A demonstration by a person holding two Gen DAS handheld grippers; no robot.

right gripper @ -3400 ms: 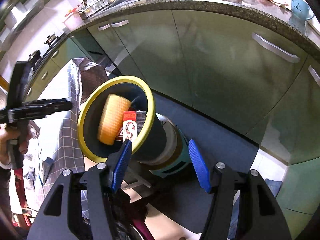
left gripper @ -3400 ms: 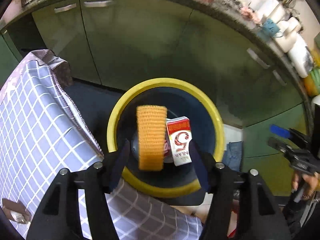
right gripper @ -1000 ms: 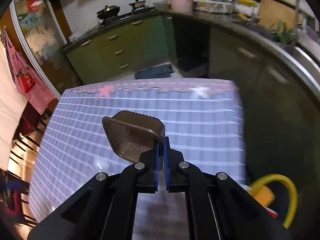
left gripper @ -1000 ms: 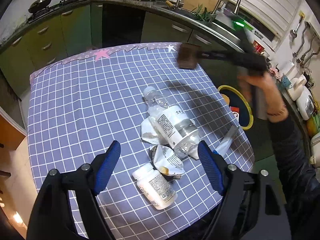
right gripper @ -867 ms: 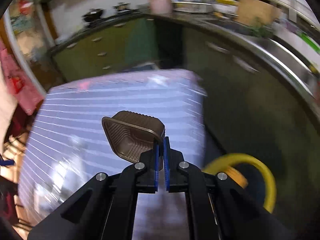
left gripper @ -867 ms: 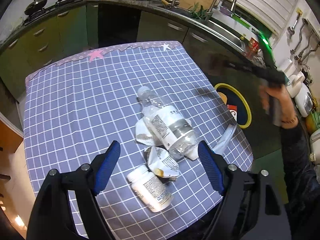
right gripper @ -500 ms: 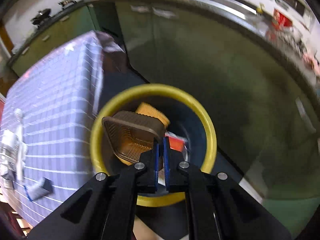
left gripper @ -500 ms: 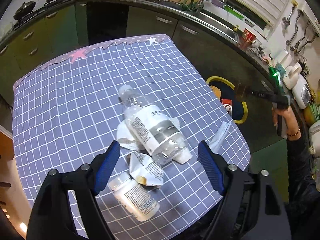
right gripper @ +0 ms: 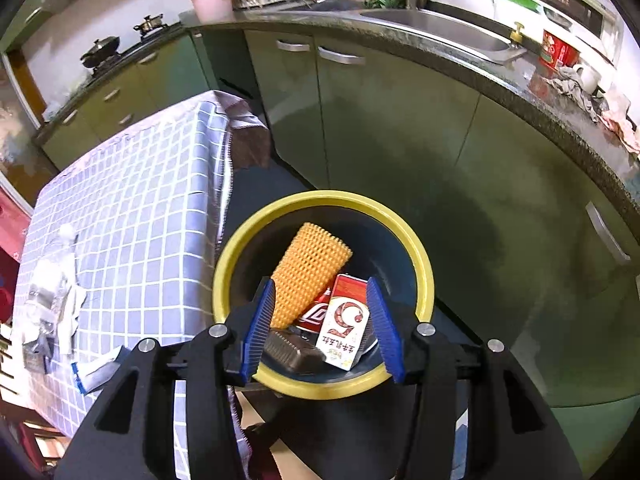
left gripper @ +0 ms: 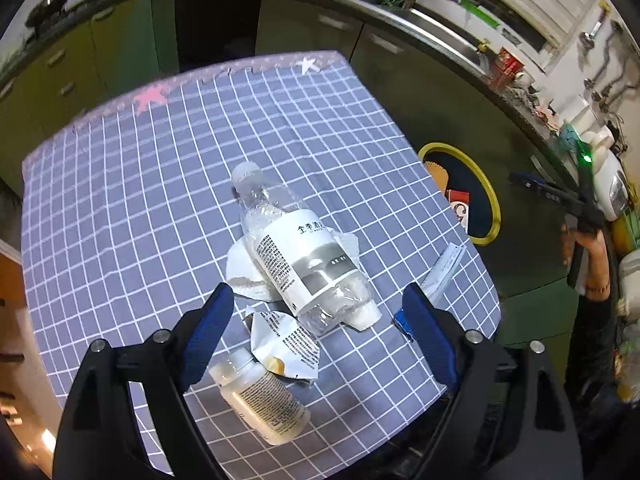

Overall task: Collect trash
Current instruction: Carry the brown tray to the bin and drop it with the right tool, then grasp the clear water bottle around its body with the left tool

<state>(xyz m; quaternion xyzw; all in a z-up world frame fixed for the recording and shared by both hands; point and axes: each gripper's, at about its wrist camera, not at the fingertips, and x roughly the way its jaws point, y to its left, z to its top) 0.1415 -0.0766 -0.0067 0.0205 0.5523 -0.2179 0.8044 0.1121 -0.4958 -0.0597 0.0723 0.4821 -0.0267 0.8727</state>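
Right wrist view: my right claw (right gripper: 320,322) hangs released over the yellow-rimmed bin (right gripper: 424,276); brown tray (right gripper: 294,350) lies inside at 6 o'clock. My left claw (left gripper: 316,330), spread wide, should descend squarely astride the plastic bottle (left gripper: 298,254) on the worktop (left gripper: 120,200).

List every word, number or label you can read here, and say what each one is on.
"5": large red numeral on the white and red carton in the yellow-rimmed bin.
Red can beneath it: white lettering, only partly visible, unreadable.
Clear bottle label: Chinese heading and fine print, too small to read.
Small white bottle and foil wrapper: print too small.
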